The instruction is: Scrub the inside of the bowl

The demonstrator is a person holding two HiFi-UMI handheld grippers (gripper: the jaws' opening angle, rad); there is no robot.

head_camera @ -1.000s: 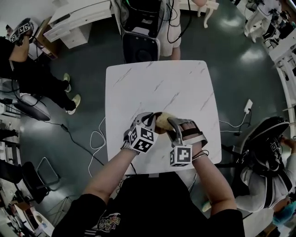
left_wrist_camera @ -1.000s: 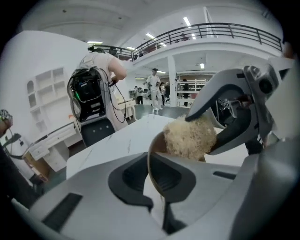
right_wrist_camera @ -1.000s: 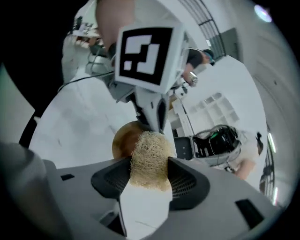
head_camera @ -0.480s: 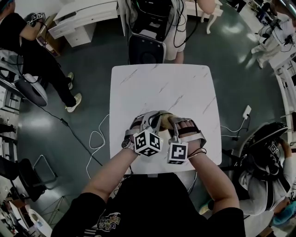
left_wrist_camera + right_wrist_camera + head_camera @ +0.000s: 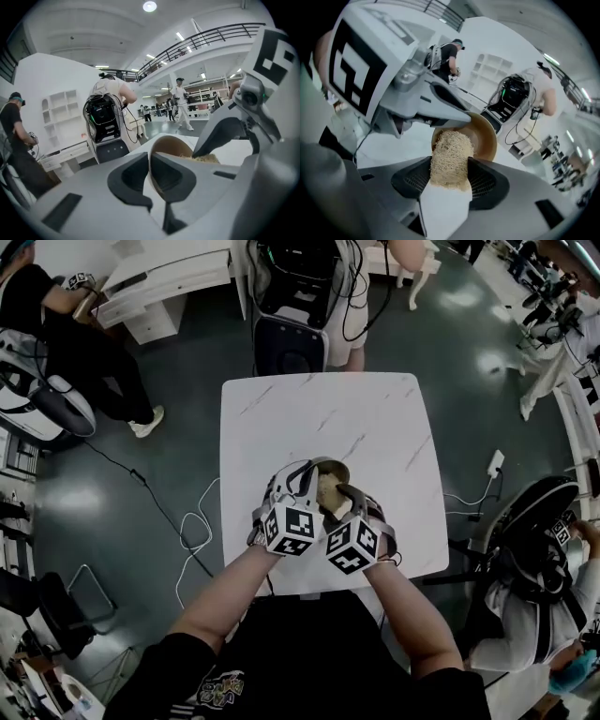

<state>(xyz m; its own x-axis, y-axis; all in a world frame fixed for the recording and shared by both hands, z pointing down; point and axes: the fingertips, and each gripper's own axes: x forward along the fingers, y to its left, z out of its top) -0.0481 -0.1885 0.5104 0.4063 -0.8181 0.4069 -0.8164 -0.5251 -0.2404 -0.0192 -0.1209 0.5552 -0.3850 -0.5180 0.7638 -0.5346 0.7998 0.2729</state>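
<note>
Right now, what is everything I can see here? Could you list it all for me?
table: one, white with marble veins, middle of the room
bowl: one, brown, over the table's near half
scrubber: one, straw-coloured fibre pad, reaching into the bowl
cable: one, white, looped on the floor left of the table
bystanders: several, mostly in dark clothes, on the floor around the table
left hand-held gripper: one, grey, shut on the bowl's rim
right hand-held gripper: one, grey, shut on the scrubber
marker cubes: two, black-and-white, one on each hand-held gripper
</note>
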